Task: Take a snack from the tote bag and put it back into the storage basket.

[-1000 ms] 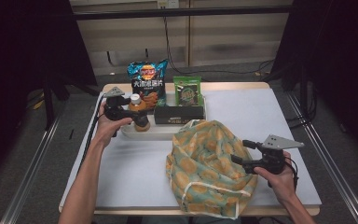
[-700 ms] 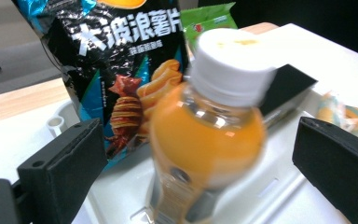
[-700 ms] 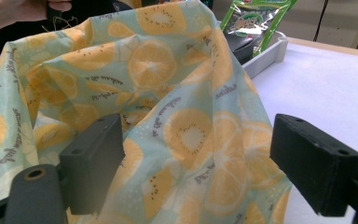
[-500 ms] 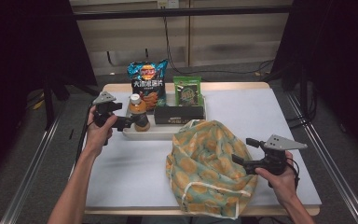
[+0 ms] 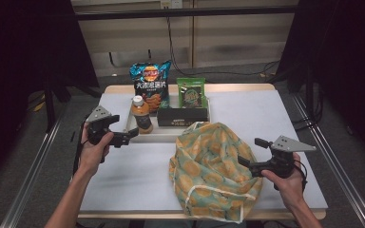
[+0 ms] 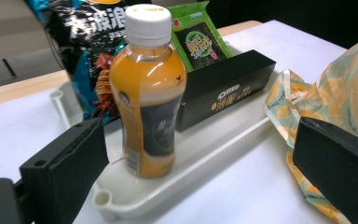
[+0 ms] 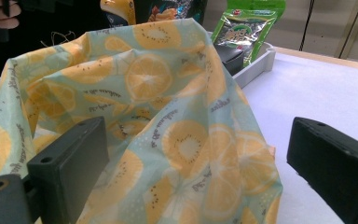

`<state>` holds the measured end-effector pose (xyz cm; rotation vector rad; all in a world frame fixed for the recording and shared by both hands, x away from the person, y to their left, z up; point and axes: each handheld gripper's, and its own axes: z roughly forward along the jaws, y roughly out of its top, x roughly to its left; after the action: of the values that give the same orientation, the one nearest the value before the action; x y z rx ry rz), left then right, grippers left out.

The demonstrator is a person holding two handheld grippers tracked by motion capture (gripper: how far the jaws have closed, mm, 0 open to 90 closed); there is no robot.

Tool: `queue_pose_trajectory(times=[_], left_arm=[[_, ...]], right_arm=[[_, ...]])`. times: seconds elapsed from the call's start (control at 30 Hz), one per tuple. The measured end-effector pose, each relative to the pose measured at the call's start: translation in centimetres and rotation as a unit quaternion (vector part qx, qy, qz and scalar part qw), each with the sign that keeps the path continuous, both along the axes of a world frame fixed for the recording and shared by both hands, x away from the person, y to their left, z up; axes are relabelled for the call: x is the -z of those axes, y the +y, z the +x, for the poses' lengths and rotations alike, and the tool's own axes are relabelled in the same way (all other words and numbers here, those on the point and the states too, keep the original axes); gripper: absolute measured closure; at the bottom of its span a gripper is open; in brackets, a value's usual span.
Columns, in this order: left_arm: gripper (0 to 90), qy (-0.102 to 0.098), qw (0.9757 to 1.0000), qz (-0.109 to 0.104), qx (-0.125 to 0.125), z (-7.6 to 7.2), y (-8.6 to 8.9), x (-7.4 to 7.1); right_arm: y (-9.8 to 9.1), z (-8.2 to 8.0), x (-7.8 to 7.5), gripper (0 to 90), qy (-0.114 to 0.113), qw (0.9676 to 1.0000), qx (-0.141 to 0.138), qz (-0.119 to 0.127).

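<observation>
An orange drink bottle (image 5: 141,114) with a white cap stands upright at the left end of a white tray (image 5: 168,135). My left gripper (image 5: 129,137) hovers just left of the tray, open and empty. In the left gripper view the bottle (image 6: 149,93) rises beyond the wide jaws, untouched. A citrus-print cloth bag (image 5: 214,166) lies slumped on the near middle of the table. My right gripper (image 5: 248,151) sits at the bag's right edge, open. Its jaws have just been opening. In the right gripper view the bag's cloth (image 7: 168,116) lies between them, unpinched.
The tray also holds a black Oreo box (image 5: 182,115), a blue chips bag (image 5: 149,85) and a green seaweed packet (image 5: 191,92). The white tabletop (image 5: 266,114) stretches bare to the right. Metal rails run along both sides of the table.
My left gripper has drawn back from the bottle, leftward and toward the near side, leaving it upright in the tray. The right hand has stayed at the bag's edge.
</observation>
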<state>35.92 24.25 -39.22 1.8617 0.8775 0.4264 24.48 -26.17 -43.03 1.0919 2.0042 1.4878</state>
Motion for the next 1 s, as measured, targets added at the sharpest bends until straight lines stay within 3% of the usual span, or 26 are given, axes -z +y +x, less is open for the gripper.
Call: queue_pose_trajectory(times=[0.1, 0.4, 0.5, 0.8, 0.87, 0.93, 1.0], left_arm=[[2.6, 0.0, 0.9998, 0.018, 0.003, -1.3, 0.3, 0.4], [2.6, -0.011, 0.9999, 0.007, 0.001, -4.4, 1.0, 1.0], [3.0, -0.016, 0.9998, 0.013, 0.0, -5.5, 0.8, 1.5], [2.6, 0.002, 1.0, 0.002, 0.006, -9.4, 0.6, 2.8], [2.6, 0.004, 0.9999, 0.011, -0.003, -10.4, 0.6, 2.9], [2.7, 0.013, 0.9999, 0.0, -0.008, -11.1, 0.7, 3.4], [2.2, 0.001, 0.9999, -0.006, -0.016, -11.7, 1.2, 3.8]], right_arm=[[0.0, -0.1, -0.1, 3.7, 0.0, 1.0, 0.004, 0.0], [-0.9, -1.7, -0.3, 3.0, -0.003, 0.9998, 0.022, 0.001], [-1.2, -2.3, -0.2, 3.0, -0.003, 0.9995, 0.031, 0.002], [-2.0, -3.3, 0.1, 3.4, -0.012, 0.9989, 0.046, 0.006], [-2.1, -3.4, 0.1, 3.4, -0.011, 0.9988, 0.046, 0.008], [-2.1, -3.6, 0.3, 3.8, -0.011, 0.9989, 0.045, 0.007], [-2.1, -3.8, 0.5, 3.9, -0.008, 0.9989, 0.046, 0.006]])
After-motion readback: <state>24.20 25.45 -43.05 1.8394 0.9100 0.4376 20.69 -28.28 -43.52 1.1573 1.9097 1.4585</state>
